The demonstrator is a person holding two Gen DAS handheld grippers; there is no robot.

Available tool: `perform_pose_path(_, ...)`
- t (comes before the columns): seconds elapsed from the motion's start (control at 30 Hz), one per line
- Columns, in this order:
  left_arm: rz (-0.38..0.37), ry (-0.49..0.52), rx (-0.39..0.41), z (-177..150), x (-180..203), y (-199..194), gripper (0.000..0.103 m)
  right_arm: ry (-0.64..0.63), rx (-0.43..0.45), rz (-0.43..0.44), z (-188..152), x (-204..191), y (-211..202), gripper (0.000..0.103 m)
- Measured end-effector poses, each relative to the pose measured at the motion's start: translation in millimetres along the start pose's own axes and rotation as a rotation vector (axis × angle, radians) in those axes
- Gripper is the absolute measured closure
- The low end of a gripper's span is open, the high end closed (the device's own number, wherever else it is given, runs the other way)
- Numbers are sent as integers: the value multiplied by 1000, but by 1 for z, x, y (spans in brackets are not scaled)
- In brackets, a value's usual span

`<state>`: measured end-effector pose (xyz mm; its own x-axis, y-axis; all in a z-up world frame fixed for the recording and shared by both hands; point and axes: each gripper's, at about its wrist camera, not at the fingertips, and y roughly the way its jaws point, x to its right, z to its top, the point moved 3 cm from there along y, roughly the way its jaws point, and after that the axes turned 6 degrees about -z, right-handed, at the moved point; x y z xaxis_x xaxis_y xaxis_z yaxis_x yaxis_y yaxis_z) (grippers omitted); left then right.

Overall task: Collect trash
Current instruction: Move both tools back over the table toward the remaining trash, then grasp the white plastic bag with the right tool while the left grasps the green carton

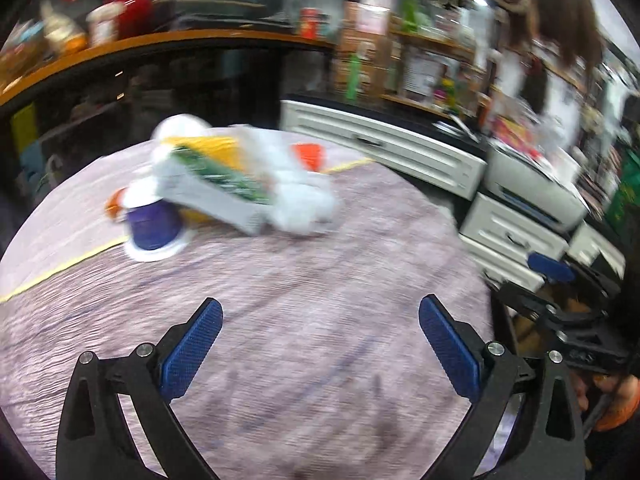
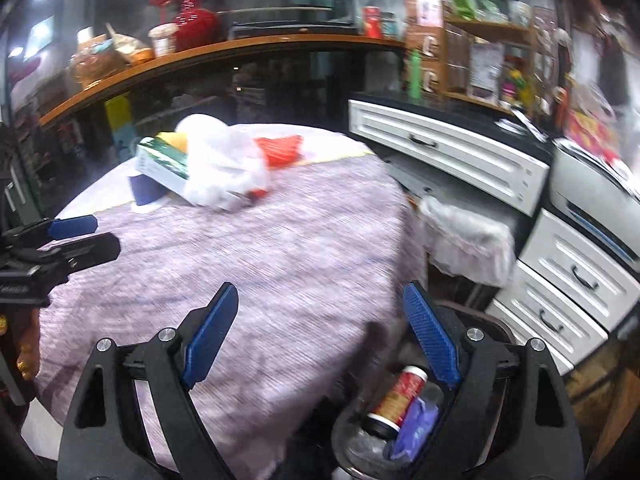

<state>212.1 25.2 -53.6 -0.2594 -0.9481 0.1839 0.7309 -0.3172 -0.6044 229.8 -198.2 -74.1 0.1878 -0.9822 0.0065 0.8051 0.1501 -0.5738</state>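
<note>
Hovering tongs, prongs spread, empty

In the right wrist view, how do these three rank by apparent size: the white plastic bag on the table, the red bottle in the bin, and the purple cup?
1. white plastic bag
2. red bottle, though it lies nearer the camera
3. purple cup, partly hidden behind the box, so its rank is unsure

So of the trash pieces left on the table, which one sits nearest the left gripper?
The purple cup, standing upside down at the front of the pile. The green-and-white box, white plastic bag and orange piece all lie farther back.
</note>
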Motion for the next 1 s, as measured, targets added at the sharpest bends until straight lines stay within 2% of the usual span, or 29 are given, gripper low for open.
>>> perform_pose_path(0.17, 41, -102, 52, 11, -40, -12, 6, -44, 24, 58, 31, -40, 13, 19)
perform_pose_path(0.33, 81, -124, 68, 15, -63, -21, 6, -72, -11, 127, 62, -79, 44, 19)
perform_pose_path(0.47, 96, -150, 65, 12, -78, -24, 6, -77, -43, 158, 84, -103, 75, 26)
perform_pose_path(0.6, 99, -182, 58, 10, -92, -21, 6, -80, -64, 151, 98, -122, 107, 30)
perform_pose_path(0.8, 90, -199, 48, 8, -99, -15, 6, -77, -98, 118, 106, -128, 143, 40)
perform_pose_path(0.9, 81, -201, 41, 9, -98, -10, 6, -88, -119, 108, 107, -130, 158, 52)
perform_pose_path(0.93, 80, -202, 39, 9, -98, -9, 6, -92, -127, 106, 108, -130, 162, 64)
perform_pose_path(0.97, 78, -205, 37, 10, -97, -6, 6, -91, -129, 99, 108, -128, 165, 82)
perform_pose_path(1.0, 72, -209, 35, 12, -96, -4, 6, -84, -125, 93, 109, -125, 165, 87)
